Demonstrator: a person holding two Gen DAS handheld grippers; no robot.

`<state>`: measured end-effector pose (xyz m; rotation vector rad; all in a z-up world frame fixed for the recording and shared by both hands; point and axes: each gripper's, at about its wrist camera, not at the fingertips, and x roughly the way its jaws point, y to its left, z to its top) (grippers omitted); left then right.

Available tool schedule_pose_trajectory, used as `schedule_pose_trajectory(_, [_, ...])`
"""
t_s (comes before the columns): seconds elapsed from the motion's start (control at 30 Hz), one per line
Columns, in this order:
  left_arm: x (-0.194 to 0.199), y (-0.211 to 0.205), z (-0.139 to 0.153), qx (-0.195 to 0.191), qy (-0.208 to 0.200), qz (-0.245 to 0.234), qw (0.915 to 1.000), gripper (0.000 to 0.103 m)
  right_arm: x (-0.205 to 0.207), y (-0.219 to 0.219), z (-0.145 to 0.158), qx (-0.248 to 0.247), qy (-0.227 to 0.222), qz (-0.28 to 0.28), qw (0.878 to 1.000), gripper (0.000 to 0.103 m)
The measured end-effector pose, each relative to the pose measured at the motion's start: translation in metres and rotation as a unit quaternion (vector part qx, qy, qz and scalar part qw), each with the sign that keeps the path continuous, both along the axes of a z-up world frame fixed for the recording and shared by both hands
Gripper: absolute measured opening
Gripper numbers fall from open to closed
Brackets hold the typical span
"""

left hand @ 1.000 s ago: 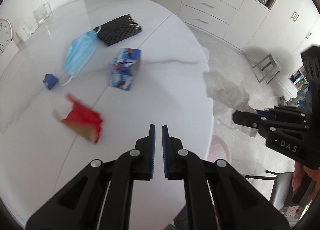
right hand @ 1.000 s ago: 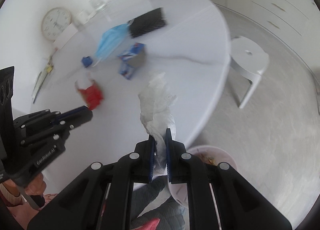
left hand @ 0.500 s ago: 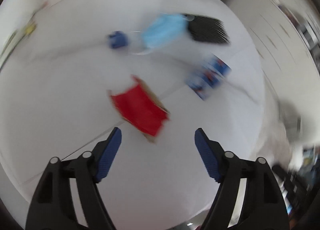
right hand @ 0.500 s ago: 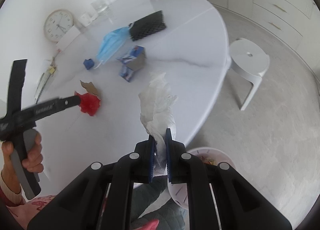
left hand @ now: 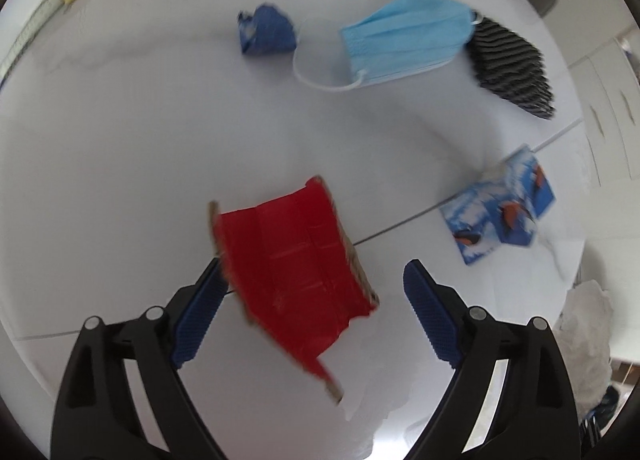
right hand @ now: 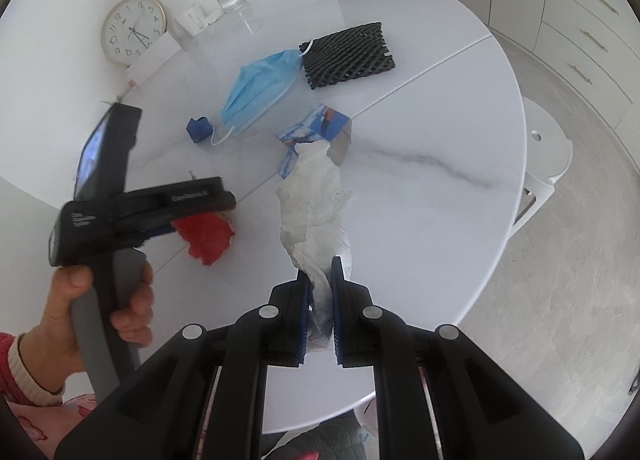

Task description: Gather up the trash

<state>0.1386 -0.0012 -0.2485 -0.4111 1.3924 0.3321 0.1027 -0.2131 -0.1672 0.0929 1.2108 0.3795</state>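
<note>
The left gripper (left hand: 314,312) points down at the bench (left hand: 120,131); its jaws have just been opening and stand wide, straddling the red torn carton piece (left hand: 292,260) without pressing it. The right gripper (right hand: 320,312) has its jaws clamped on a crumpled white tissue (right hand: 316,203). Only the right wrist view shows the bench's round edge, with bare surface right of the tissue.

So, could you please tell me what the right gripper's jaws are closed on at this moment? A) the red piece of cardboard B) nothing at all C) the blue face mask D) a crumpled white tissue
D: in the right wrist view the right gripper has its jaws pressed shut on the crumpled white tissue, which sticks up above them, while the mask and the cardboard lie on the table.
</note>
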Motion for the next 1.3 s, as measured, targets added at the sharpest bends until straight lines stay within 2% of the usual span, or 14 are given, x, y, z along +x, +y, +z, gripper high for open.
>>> schedule_pose_trajectory(0.03, [0.001,0.001,-0.002,-0.003,0.003,0.004,1.0000,0.084,0.004,0.002,-0.001,-0.001,0.002,0.001,1.000,0.011])
schedule_pose_trajectory(0.1, [0.003,0.005,-0.006,-0.009,0.010,0.016,0.9998,0.068,0.010,0.007,-0.002,-0.003,0.005,0.005,1.000,0.011])
schedule_pose_trajectory(0.17, [0.003,0.009,-0.006,-0.006,0.009,0.024,0.9996,0.059,0.014,0.011,-0.004,-0.006,0.006,0.009,1.000,0.011])
schedule_pose_trajectory(0.33, [0.004,0.014,0.002,-0.013,0.003,0.034,0.9993,0.049,0.019,0.019,-0.006,-0.009,0.010,0.019,1.000,0.011])
schedule_pose_trajectory(0.4, [0.004,0.013,0.008,-0.006,-0.005,0.028,0.9996,0.042,0.019,0.021,-0.006,-0.011,0.011,0.023,1.000,0.011])
schedule_pose_trajectory(0.77, [0.013,0.017,0.029,-0.003,-0.020,0.002,0.9998,0.033,0.006,0.018,0.000,-0.013,0.002,0.025,1.000,0.011])
schedule_pose_trajectory(0.93, [0.016,0.009,0.053,0.015,-0.040,-0.022,0.9988,0.031,-0.003,0.007,0.007,-0.011,-0.008,0.017,1.000,0.011])
schedule_pose_trajectory(1.0, [0.017,0.002,0.066,0.012,-0.046,-0.039,0.9981,0.031,-0.011,0.000,0.012,-0.011,-0.014,0.011,1.000,0.011])
schedule_pose_trajectory(1.13, [0.013,-0.019,0.100,0.020,-0.062,-0.108,0.9921,0.031,-0.032,-0.022,0.018,-0.013,-0.022,-0.006,1.000,0.011])
schedule_pose_trajectory(1.23, [-0.005,-0.058,0.106,0.025,-0.082,-0.177,0.9804,0.031,-0.057,-0.050,0.021,-0.016,-0.024,-0.030,0.999,0.011])
schedule_pose_trajectory(1.3, [-0.025,-0.091,0.113,0.012,-0.090,-0.224,0.9705,0.031,-0.075,-0.069,0.021,-0.018,-0.024,-0.046,0.998,0.011])
